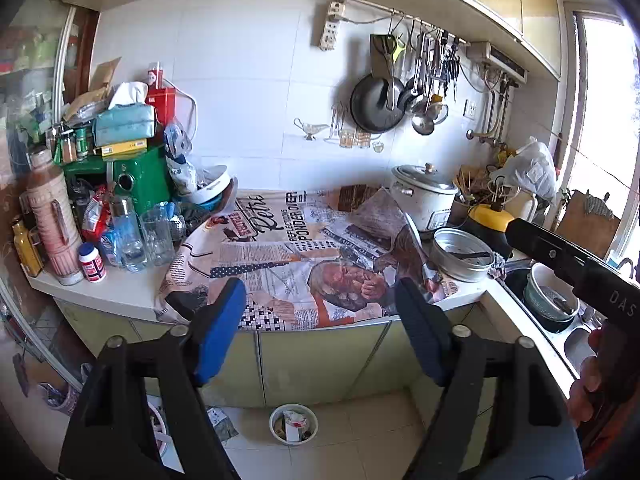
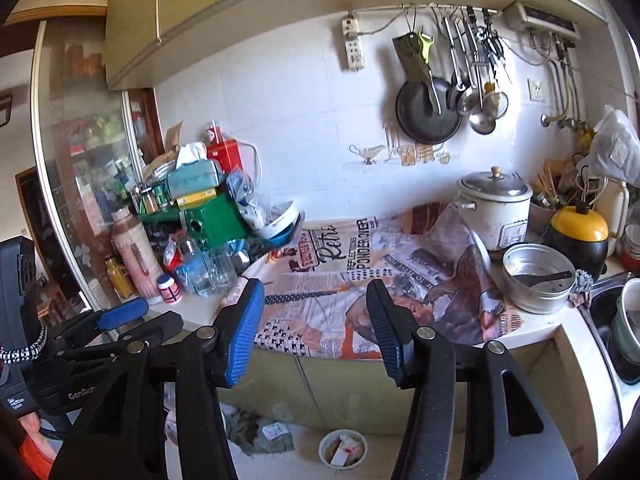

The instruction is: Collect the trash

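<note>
Standing empty, both pairs of jaws are parted with only air between the blue pads.

Left gripper (image 1: 320,332): jaws wide apart, holding nothing, aimed over the counter edge from the lower middle of the left wrist view.

Right gripper (image 2: 316,332): jaws parted less widely, also empty. Its black body shows at the right edge of the left wrist view, lettered "DAS", with a hand (image 1: 586,384) beneath it. The left gripper's body, at the lower left of the right wrist view, reads "GenRo", the rest cut off.

Printed cloth (image 1: 296,252): draped over the counter and hanging over its front edge, seemingly as a work cover. Legible: "Retro", "REFLECTIONS PONDER OVER", and a crossword grid.

Small bin (image 1: 293,424): on the floor tiles at the bottom centre, against the cabinet fronts, with paper and wrapper scraps already inside. This reads as the trash container. It is placed below the cloth so both hands can reach down to it.

Loose litter (image 2: 264,432): a crumpled bag with a white label lies on the floor left of the bin, likely still to be picked up.

Rice cooker (image 1: 424,196), metal pot (image 1: 464,254): parked at the right, beside the sink.

Bottles and glasses (image 1: 132,236): crowded at the left, labels too small to read.
</note>
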Motion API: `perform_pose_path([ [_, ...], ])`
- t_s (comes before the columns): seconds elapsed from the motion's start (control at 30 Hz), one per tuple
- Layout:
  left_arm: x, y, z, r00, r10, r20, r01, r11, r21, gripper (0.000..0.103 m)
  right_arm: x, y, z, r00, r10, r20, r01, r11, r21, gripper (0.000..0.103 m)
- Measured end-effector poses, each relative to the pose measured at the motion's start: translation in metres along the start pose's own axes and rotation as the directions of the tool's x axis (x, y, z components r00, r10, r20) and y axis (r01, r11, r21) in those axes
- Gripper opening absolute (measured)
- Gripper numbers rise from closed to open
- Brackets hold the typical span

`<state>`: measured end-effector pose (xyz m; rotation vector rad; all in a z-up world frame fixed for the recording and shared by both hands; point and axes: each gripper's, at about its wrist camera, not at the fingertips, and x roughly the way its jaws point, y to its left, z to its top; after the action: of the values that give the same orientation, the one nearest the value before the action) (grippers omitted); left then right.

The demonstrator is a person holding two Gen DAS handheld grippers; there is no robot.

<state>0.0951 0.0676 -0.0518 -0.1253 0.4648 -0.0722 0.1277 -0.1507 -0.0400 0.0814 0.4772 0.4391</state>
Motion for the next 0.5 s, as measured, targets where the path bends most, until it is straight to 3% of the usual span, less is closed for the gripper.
perform_pose_path([
  [0.03, -0.012, 0.000, 0.002, 1.000, -0.003, 0.012, 0.003, 1.000, -0.001, 0.093, -0.012, 0.006, 0.001, 1.000, -0.007, 0.018, 0.007, 1.000, 0.001, 0.062],
  [0.1, -0.032, 0.003, 0.001, 0.999, -0.001, 0.032, 0.001, 1.000, -0.005, 0.097, -0.018, 0.014, -0.004, 0.999, -0.022, 0.045, 0.021, 1.000, 0.001, 0.068],
  [0.33, -0.085, 0.013, -0.013, 0.998, 0.029, 0.050, -0.029, 1.000, -0.002, 0.100, -0.051, 0.042, -0.016, 0.994, -0.086, 0.068, 0.089, 0.995, -0.042, 0.096],
  [0.5, -0.105, 0.016, -0.023, 0.998, 0.031, 0.048, -0.031, 1.000, -0.005, 0.100, -0.061, 0.056, -0.025, 0.991, -0.109, 0.072, 0.114, 0.992, -0.061, 0.101],
])
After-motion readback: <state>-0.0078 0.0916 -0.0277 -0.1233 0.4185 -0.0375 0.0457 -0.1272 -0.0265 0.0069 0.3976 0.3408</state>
